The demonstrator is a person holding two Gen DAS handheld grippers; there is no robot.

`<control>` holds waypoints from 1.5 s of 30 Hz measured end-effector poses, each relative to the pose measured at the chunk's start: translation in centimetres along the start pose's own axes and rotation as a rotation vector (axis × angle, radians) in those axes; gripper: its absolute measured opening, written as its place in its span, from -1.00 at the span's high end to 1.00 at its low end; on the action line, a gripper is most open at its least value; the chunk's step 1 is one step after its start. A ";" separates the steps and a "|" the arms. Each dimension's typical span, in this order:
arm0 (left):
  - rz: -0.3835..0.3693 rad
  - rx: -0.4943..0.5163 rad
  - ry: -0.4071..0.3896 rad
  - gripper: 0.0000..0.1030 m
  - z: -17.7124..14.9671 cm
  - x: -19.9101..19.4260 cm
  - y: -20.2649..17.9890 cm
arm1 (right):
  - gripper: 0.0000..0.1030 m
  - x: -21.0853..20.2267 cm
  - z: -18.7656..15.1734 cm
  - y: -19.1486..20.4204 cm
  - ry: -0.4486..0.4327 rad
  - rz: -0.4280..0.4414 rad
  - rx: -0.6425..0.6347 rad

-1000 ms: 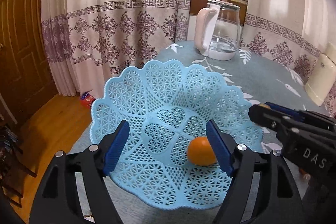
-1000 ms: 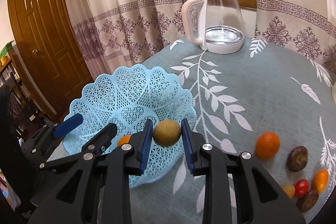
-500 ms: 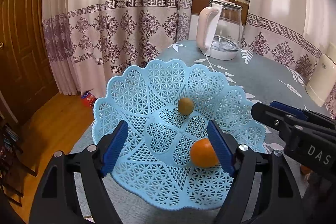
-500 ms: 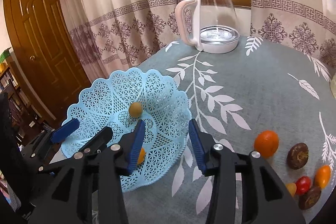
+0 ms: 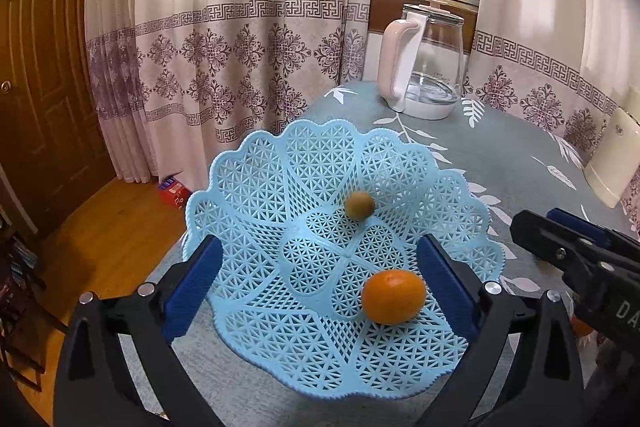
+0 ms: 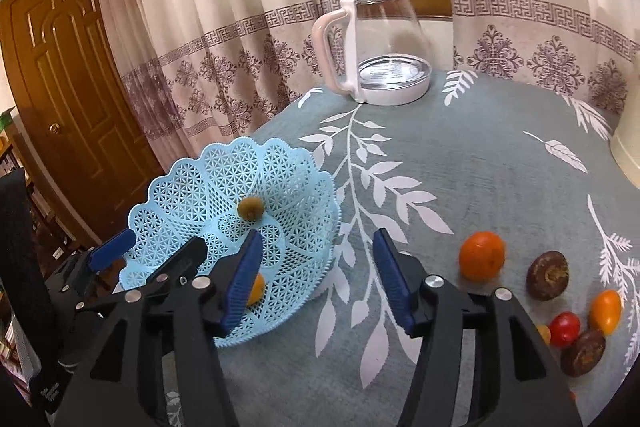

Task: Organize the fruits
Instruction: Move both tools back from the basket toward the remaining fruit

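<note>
A light blue lattice basket [image 5: 280,163] [image 6: 188,183] sits at the table's left edge. Inside it lie an orange [image 5: 393,297] [image 6: 256,289] and a small brownish-green fruit [image 5: 359,205] [image 6: 250,208]. My left gripper [image 5: 320,287] is open, its fingers either side of the basket's near part, nothing held. My right gripper [image 6: 316,279] is open and empty, over the tablecloth just right of the basket. To its right on the cloth lie another orange [image 6: 481,255], two dark brown fruits [image 6: 547,275], a red tomato [image 6: 564,329] and a yellow-orange tomato [image 6: 607,311].
A glass kettle with a pink handle [image 5: 426,67] [image 6: 378,47] stands at the back of the table. A cream object [image 5: 612,163] sits at the far right. Curtains hang behind; a wooden door [image 6: 68,75] and floor lie to the left.
My right gripper opened and let the brownish-green fruit drop into the basket, then drew back to the right. The left gripper stayed open in place.
</note>
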State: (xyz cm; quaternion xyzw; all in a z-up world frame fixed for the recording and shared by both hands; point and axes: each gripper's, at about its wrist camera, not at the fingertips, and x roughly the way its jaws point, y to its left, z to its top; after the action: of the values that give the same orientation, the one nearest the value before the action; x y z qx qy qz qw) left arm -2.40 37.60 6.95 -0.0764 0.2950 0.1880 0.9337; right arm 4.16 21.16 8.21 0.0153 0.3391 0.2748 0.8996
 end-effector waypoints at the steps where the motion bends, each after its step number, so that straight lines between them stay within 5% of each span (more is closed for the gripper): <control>1: 0.000 0.001 -0.002 -0.94 0.0 -0.1 0.0 | -0.19 -0.2 -0.1 -0.1 -0.003 -0.010 0.002; 24: 0.006 0.080 -0.004 -0.95 -0.7 -1.7 -3.4 | -0.27 -4.1 -2.8 -5.4 -0.004 -0.314 0.067; 45: -0.059 0.215 0.000 -0.95 -1.7 -2.9 -10.2 | -0.27 -7.3 -6.1 -13.0 0.015 -0.416 0.224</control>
State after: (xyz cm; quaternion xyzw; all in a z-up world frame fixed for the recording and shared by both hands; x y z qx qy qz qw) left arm -1.40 26.94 7.60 0.0157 0.3111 0.1279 0.9416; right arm 2.14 5.47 5.15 0.0429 0.3702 0.0442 0.9269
